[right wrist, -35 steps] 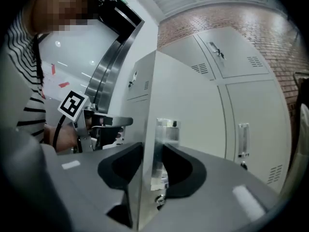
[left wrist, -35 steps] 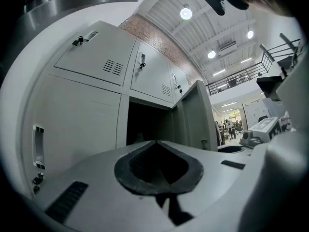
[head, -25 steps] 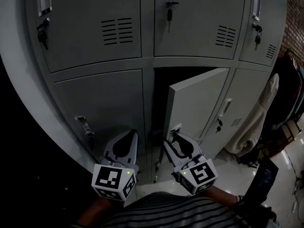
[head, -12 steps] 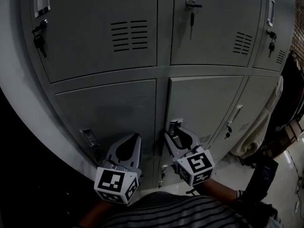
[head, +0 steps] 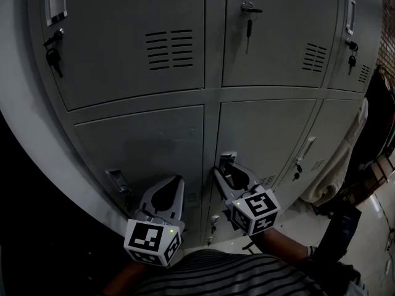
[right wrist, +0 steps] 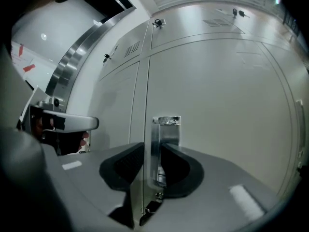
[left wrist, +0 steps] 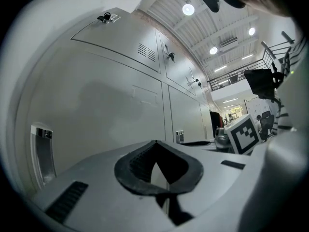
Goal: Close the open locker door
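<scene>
The lower middle locker door lies flush in the grey bank of lockers, and it fills the right gripper view. Its metal handle sits at the door's left edge. My right gripper is on that handle. The jaws are closing, with the handle's strip between the pads, which touch it on both sides. My left gripper hangs just left of it, in front of the lower left door. Its tips meet with nothing between them.
Keys hang in the locks of the upper doors and the left one. The lower left door has its own handle. Pale clothing hangs at the right, above a dark object on the floor.
A second ago the middle door stood open, swung out to the right. It swung shut with my right gripper on its handle, and it has stayed flush for the last half second.
</scene>
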Demonstrator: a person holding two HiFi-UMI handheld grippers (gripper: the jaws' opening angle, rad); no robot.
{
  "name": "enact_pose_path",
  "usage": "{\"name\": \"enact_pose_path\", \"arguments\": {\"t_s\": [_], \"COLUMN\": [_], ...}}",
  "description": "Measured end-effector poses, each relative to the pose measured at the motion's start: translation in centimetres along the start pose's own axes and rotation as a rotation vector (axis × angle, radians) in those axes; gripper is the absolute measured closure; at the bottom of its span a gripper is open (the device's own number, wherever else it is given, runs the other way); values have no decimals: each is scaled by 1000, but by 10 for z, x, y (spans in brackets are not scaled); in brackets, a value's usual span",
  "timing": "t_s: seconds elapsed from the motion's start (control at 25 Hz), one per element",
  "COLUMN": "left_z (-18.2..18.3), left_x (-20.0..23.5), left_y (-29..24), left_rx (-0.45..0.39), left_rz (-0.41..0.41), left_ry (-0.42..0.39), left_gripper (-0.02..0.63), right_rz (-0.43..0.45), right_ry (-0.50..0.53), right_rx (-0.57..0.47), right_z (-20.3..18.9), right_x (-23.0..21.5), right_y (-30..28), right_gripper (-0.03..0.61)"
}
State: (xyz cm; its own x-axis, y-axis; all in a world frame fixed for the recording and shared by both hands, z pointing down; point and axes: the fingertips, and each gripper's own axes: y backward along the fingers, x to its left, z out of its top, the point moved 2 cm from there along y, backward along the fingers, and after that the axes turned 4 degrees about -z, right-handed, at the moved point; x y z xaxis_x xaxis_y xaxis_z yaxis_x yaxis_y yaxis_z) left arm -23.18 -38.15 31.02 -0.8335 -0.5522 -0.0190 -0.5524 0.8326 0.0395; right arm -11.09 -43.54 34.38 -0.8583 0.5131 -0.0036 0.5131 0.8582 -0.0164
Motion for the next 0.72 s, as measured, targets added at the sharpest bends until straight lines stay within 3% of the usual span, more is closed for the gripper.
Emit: {"name": "enact_pose_path", "arguments": {"t_s": [0.16,0.28,0.32,0.72], "left_z": [-2,-3,-3,-5], "left_x": [-6,-13,-15,-48], "left_y": [4,8,10,39], "left_rx": [2,6,8,14], "left_rz": [-6,-12,-13,39], "left_ry": [6,7,8,53], "left_gripper": [611,611,611,611], "right_rz": [49,90,95,86], "right_ry": [-1,21,28,-15], "right_rx": [12,23,24,8], "right_z": [0,0,0,2], "right_x": [6,20,23,23], "right_y": [-1,2,5,89], "right_gripper": [444,301,284,303]}}
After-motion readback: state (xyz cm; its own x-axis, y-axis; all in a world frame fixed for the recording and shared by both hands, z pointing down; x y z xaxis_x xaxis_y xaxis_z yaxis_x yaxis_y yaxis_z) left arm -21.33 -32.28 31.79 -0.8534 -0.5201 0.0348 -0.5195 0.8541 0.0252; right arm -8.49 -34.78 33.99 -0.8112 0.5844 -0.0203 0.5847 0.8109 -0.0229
